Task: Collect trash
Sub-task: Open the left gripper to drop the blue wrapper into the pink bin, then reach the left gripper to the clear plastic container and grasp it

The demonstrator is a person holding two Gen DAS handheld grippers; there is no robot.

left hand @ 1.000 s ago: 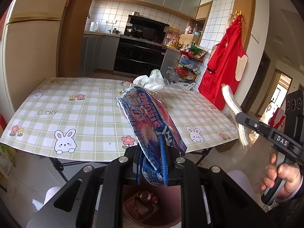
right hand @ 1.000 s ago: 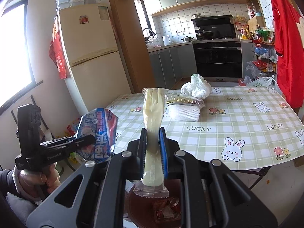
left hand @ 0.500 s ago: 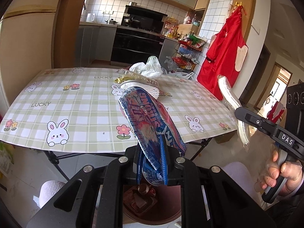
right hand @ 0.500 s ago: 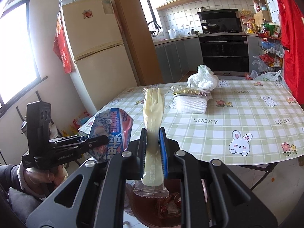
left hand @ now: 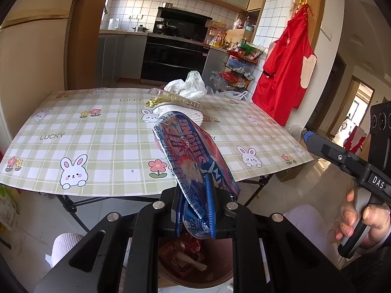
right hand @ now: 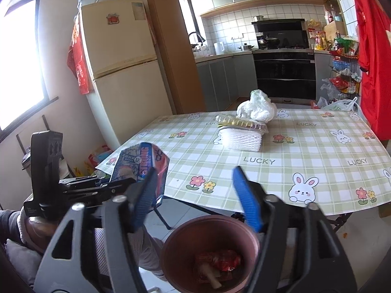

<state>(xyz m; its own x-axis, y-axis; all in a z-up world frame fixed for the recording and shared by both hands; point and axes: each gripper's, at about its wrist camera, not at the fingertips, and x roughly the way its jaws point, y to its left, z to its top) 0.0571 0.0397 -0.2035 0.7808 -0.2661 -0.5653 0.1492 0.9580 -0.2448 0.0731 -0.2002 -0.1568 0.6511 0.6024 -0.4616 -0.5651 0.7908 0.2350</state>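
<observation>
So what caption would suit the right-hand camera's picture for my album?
Open right gripper above the brown bin, nothing between its jaws, which have just opened; left gripper holds a blue snack wrapper.

Left gripper [left hand: 195, 205] fingers [left hand: 210, 202] clamp the blue snack wrapper [left hand: 185, 151] directly above the brown bin [left hand: 220, 278]. Right gripper [left hand: 305, 136] right of bin, beyond surface [left hand: 97, 151] edge.
</observation>
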